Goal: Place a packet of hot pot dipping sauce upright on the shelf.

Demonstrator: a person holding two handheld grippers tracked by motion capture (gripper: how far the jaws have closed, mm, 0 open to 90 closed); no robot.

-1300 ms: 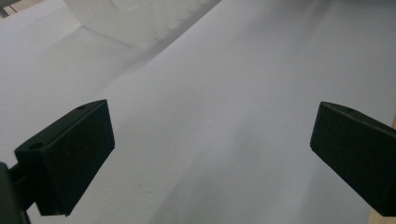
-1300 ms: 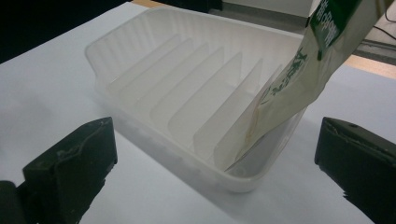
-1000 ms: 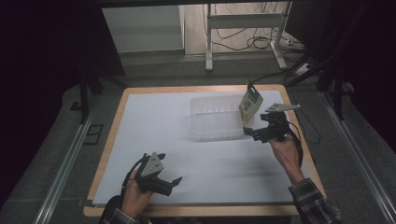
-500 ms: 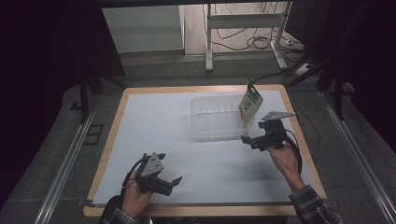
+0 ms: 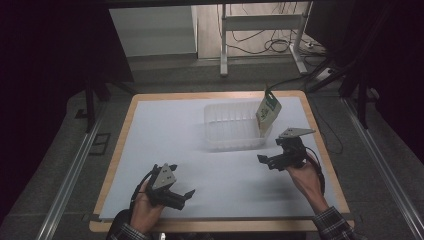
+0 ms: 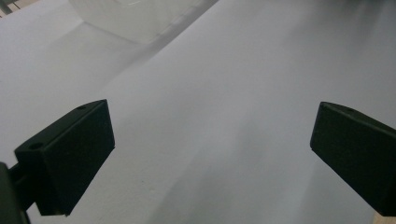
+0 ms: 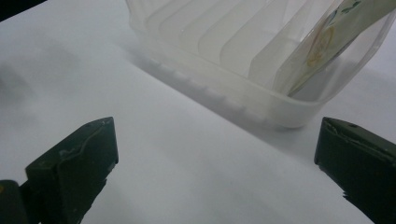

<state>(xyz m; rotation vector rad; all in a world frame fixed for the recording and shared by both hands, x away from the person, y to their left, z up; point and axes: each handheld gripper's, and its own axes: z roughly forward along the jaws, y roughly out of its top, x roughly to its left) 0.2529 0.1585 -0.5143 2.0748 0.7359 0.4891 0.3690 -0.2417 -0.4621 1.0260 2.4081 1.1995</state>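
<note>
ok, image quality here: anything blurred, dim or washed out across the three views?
High view: surroundings nearly black, the white table evenly lit, sharp enough. Left gripper view: the clear bin at the top is soft and washed into the white surface. Right gripper view: the bin and the packet in it are slightly soft, and a pale shadow lies below the bin's near wall.

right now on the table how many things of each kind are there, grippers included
clear plastic bin: 1
green and cream packet, standing tilted in the bin's right end: 1
black grippers, both open and empty: 2, the left gripper and the right gripper
total: 4
</note>
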